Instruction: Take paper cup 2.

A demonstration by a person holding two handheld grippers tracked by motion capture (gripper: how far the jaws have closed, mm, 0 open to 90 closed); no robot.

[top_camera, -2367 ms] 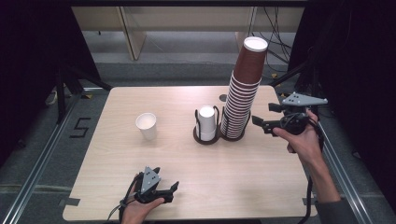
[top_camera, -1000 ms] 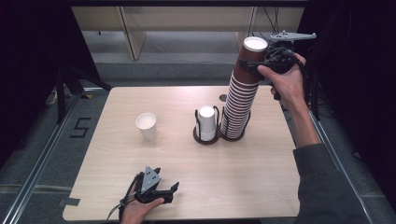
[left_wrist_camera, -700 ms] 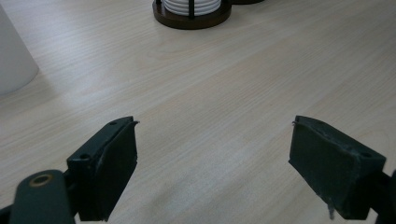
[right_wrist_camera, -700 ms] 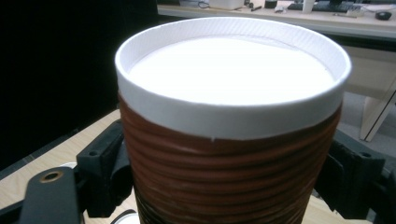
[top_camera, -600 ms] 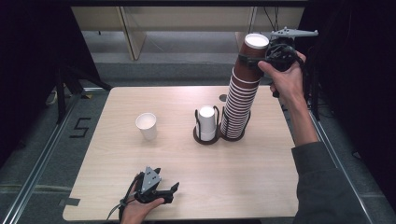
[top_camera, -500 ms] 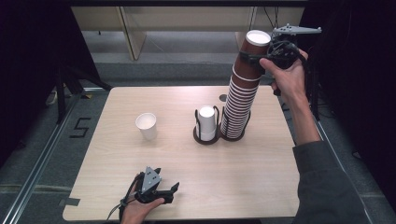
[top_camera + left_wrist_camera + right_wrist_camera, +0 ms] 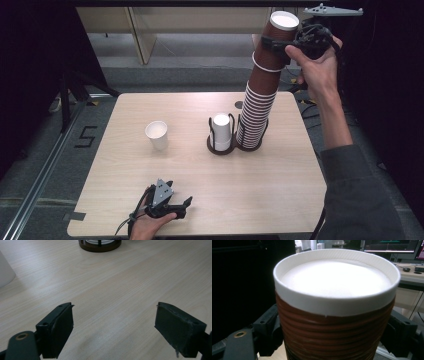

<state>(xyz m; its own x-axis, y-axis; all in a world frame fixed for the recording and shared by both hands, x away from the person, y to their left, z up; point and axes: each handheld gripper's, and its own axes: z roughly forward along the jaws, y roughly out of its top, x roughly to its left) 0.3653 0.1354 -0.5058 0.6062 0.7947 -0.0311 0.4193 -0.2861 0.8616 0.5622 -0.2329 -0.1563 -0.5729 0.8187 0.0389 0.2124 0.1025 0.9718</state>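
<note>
The right gripper [image 7: 280, 42] has its jaws clamped on either side of the top brown paper cup [image 7: 336, 307], raised partly out of the tall cup stack [image 7: 256, 105] below them. Judging from the lean, the stack could topple if lower cups cling and lift too. The left gripper [image 7: 172, 207] rests on the table [image 7: 280, 185], jaws wide, empty; a white cup [image 7: 157, 135] stands well ahead.
</note>
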